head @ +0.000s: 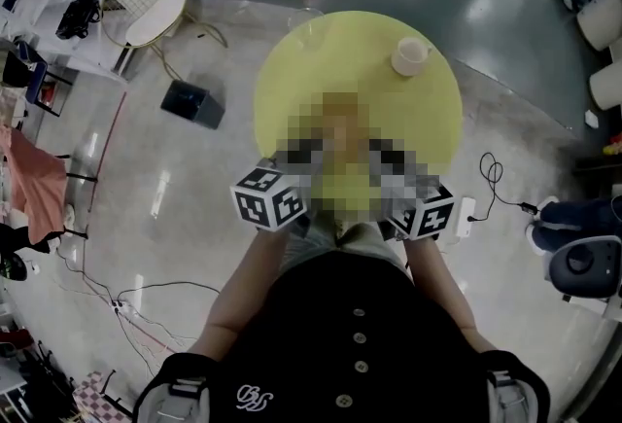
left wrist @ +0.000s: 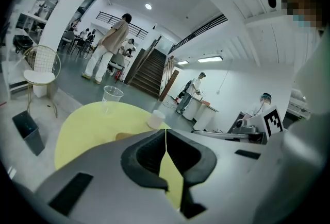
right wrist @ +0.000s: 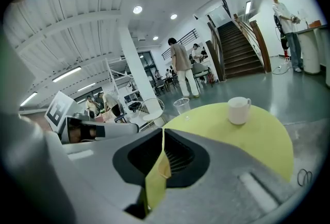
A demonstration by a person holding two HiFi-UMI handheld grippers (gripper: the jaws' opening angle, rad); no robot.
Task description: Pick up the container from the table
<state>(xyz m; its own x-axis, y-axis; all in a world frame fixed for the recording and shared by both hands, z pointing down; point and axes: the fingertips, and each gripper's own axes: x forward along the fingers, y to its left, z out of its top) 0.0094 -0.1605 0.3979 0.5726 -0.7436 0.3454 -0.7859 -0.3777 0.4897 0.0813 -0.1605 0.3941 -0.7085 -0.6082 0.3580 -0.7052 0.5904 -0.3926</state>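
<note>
Container (left wrist: pixel 124 136), tan, half hidden, lies just ahead between my left hand-held gripper (left wrist: pixel 166 135) and right hand-held gripper (right wrist: pixel 162 135); both closed, empty.

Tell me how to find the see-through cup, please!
Look for the big round yellow table. At its far edge stands the clear plastic cup, to the left of a white mug. You can see right through the cup and it has no handle, while the mug is solid white with a handle.
</note>
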